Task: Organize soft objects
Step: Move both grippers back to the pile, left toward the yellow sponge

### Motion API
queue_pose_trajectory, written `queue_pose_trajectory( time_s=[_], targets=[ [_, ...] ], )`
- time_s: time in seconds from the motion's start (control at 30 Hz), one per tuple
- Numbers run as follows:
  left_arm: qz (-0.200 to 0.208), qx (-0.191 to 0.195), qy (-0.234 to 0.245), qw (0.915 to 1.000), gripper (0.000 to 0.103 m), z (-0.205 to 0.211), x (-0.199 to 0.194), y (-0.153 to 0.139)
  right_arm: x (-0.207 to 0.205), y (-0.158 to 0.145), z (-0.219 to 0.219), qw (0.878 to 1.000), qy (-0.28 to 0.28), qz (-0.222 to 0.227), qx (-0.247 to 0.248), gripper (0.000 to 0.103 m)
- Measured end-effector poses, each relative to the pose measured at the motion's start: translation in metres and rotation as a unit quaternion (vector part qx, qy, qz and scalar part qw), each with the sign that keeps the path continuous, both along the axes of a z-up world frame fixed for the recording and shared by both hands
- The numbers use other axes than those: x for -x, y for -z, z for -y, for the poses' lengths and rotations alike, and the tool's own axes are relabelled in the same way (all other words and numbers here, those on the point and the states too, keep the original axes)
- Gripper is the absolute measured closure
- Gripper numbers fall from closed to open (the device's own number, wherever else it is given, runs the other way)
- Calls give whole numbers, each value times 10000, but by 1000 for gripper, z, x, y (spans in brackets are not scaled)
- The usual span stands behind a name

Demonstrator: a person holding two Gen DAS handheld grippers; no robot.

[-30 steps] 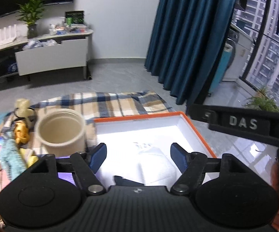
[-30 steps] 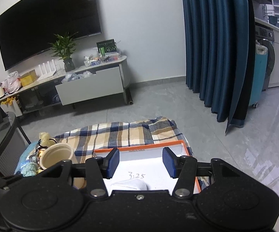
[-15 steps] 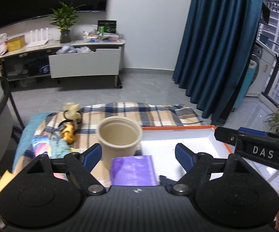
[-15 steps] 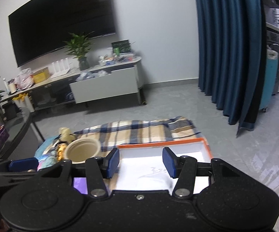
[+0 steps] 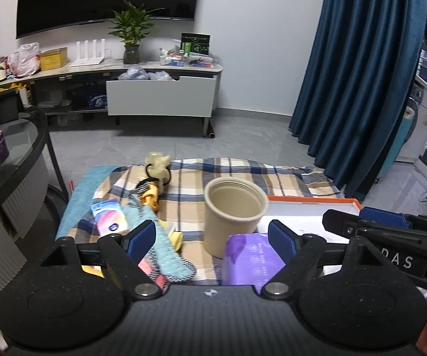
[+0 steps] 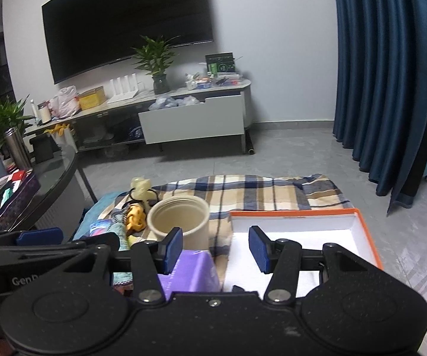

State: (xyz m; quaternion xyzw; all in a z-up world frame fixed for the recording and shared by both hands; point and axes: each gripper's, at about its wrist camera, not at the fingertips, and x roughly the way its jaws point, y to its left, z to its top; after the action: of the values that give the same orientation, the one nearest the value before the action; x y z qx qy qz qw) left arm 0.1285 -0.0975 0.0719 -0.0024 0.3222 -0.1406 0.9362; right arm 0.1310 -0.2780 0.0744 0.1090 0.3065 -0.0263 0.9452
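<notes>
Left gripper (image 5: 212, 241) jaws apart, empty; right gripper (image 6: 215, 248) likewise; soft items (image 5: 142, 204) piled left-centre beside beige cup (image 5: 233, 214); approach low, centre one piece between pads before closing.

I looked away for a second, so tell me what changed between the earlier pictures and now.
Both views swung left, off the orange-rimmed box and toward the beige cup and the soft items on the plaid blanket. The left gripper widened its jaws and now frames the purple packet. The right gripper kept the same gap. Neither holds anything. The cup, box and blanket lie as before.
</notes>
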Motion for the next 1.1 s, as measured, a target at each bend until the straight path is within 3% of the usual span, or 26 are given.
queue_pose_trajectory(
  time_s=[0.9,1.1],
  targets=[
    [-129,198,-560,9982,18,-77,4,11,-23,13,-73,9970,-744,-221,-15,42],
    [-250,137,-967,9949,16,-105,-2,23,-24,18,-80,9963,-813,-276,27,41]
  ],
)
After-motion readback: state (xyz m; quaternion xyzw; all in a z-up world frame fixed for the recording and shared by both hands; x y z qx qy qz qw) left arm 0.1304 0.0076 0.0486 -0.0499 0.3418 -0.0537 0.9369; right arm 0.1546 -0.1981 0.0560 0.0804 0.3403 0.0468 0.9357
